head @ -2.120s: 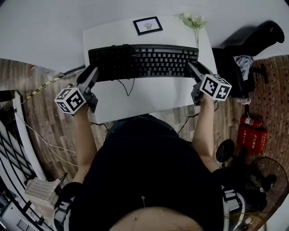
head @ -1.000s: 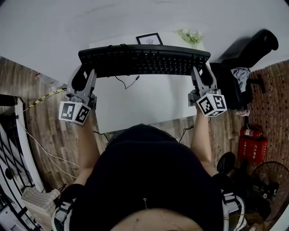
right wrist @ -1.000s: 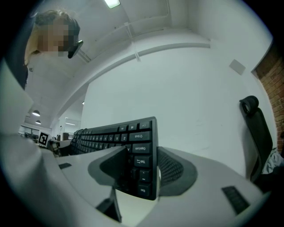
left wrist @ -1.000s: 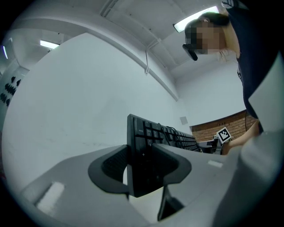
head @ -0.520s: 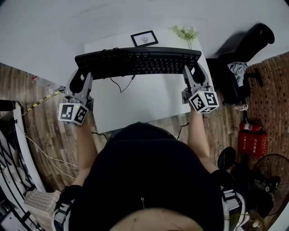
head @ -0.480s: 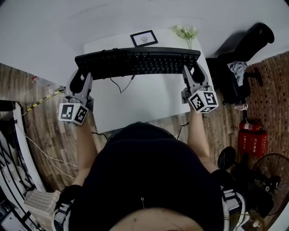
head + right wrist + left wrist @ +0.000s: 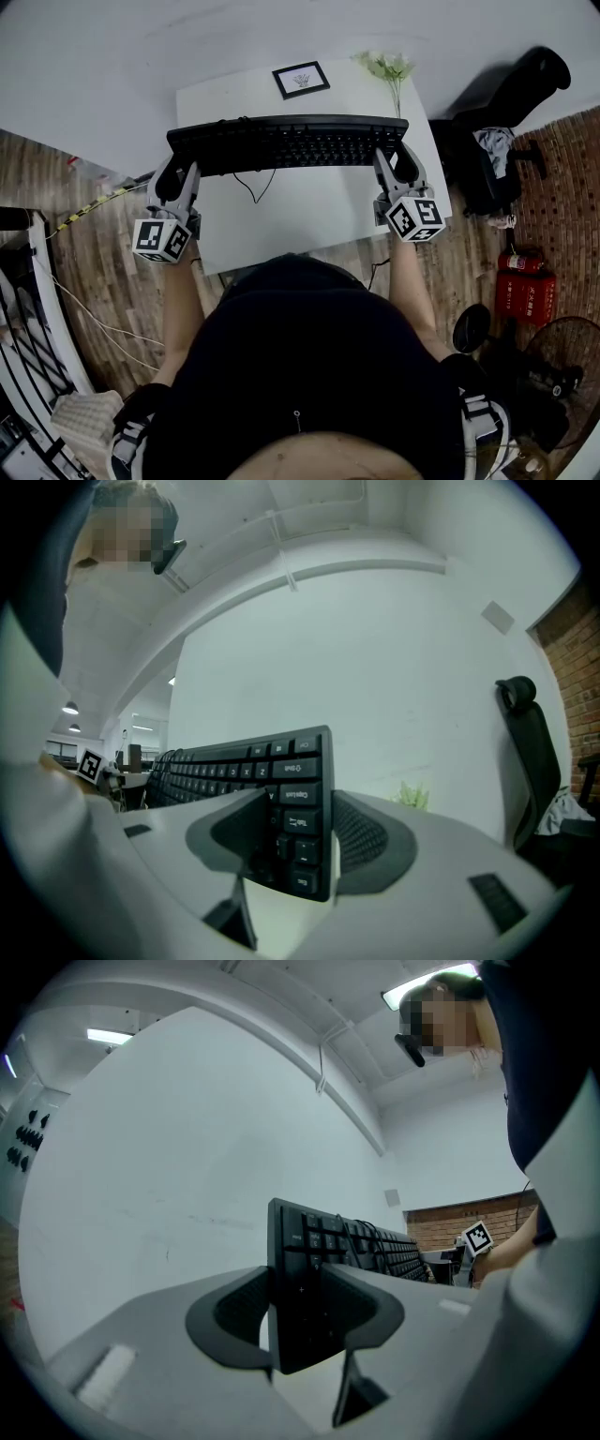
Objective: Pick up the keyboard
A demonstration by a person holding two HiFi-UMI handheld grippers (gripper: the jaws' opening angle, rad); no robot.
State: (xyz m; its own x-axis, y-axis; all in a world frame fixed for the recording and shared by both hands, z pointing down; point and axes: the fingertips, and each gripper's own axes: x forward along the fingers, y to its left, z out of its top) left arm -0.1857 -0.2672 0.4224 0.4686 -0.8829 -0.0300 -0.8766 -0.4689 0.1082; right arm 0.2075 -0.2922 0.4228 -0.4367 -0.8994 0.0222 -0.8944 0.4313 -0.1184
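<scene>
The black keyboard point(image 7: 286, 142) spans left to right across the frame's upper middle above the white table point(image 7: 309, 211), its ends clamped by the left gripper point(image 7: 180, 169) and right gripper point(image 7: 392, 161).

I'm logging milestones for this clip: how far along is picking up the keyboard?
Done: the left tongs and right tongs are each clamped on an end of the black plastic keyboard. In hand: it hangs between them above the white table, its cable dangling. Left: little, it seems; just a steady hold.
</scene>
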